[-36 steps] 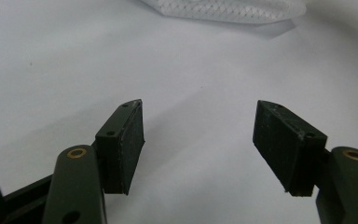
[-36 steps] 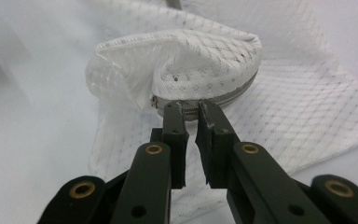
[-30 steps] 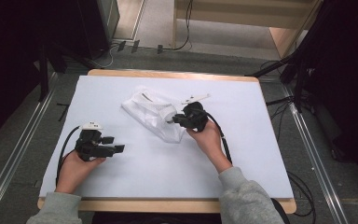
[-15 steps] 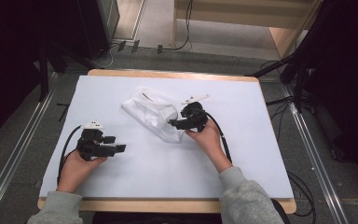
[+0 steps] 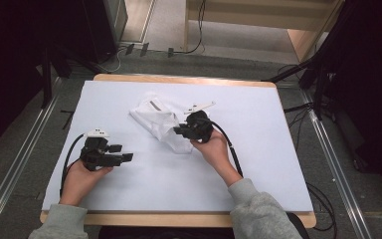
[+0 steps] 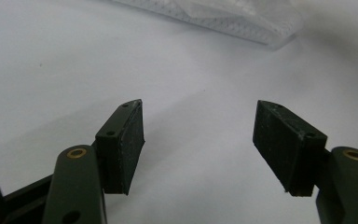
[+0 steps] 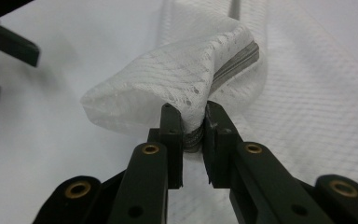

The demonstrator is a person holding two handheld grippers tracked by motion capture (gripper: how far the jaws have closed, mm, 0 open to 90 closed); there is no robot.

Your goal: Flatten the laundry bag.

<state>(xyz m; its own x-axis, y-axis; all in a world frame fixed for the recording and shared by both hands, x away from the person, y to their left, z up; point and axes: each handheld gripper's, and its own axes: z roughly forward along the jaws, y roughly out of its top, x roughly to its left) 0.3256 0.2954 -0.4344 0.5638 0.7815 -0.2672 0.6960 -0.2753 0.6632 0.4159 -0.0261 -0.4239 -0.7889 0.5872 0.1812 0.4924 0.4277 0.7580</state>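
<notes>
The white mesh laundry bag (image 5: 160,121) lies mid-bench, its near edge pinched in my right gripper (image 7: 193,122), jaws clamped on the bunched mesh. My left gripper (image 6: 198,140), jaws wide and empty, sits down-left; the bag lies ahead of it.

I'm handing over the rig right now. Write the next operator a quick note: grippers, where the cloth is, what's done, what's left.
Right gripper: shut on a bunched edge of the white mesh cloth, near its right side.
Left gripper: open, holding nothing, over the white table cover, apart from the cloth.
Cloth: crumpled at the table's middle, towards the far edge.
Done: one edge gripped.
Left: probably bring the left gripper to another edge, then spread or fold.
</notes>
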